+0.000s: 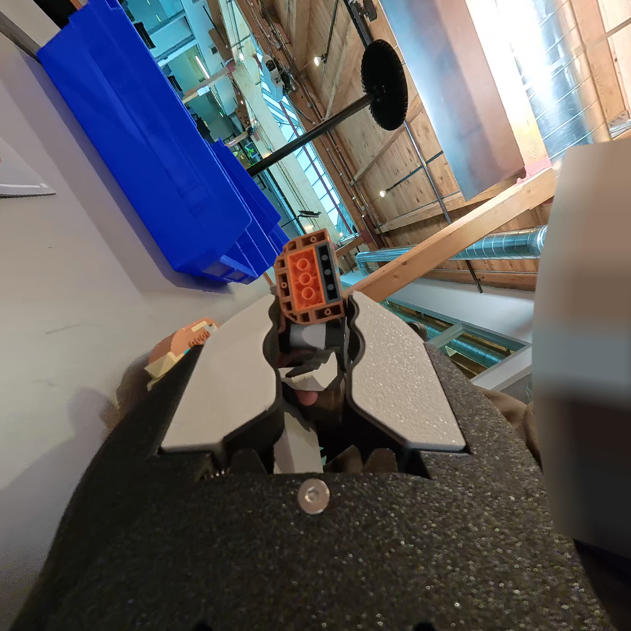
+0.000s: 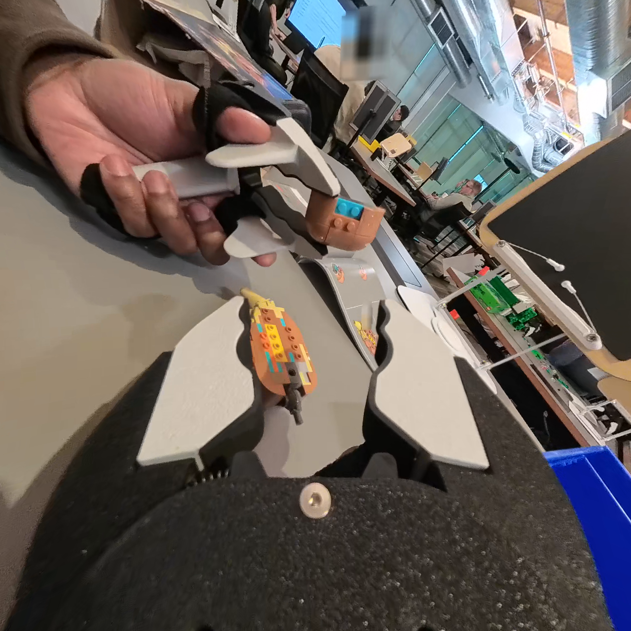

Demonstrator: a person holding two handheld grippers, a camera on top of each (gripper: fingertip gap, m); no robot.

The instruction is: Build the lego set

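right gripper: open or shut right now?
Open. In the right wrist view the right gripper has a wide gap between its fingers, nothing gripped; the boat-shaped lego build lies on the table beyond.

From my left wrist camera, the left gripper points up off the table, with a small brick assembly clamped between its fingertips. Bins sit on the table behind and left of it, in a row along the far edge. The boat-shaped build lies on the table just left of my left finger.

From my right wrist camera, the boat-shaped build lies on the table between my parted right gripper fingers, closer to the left one. The left gripper hangs above and beyond it, gripped by a hand at upper left. One bin sits at lower right.
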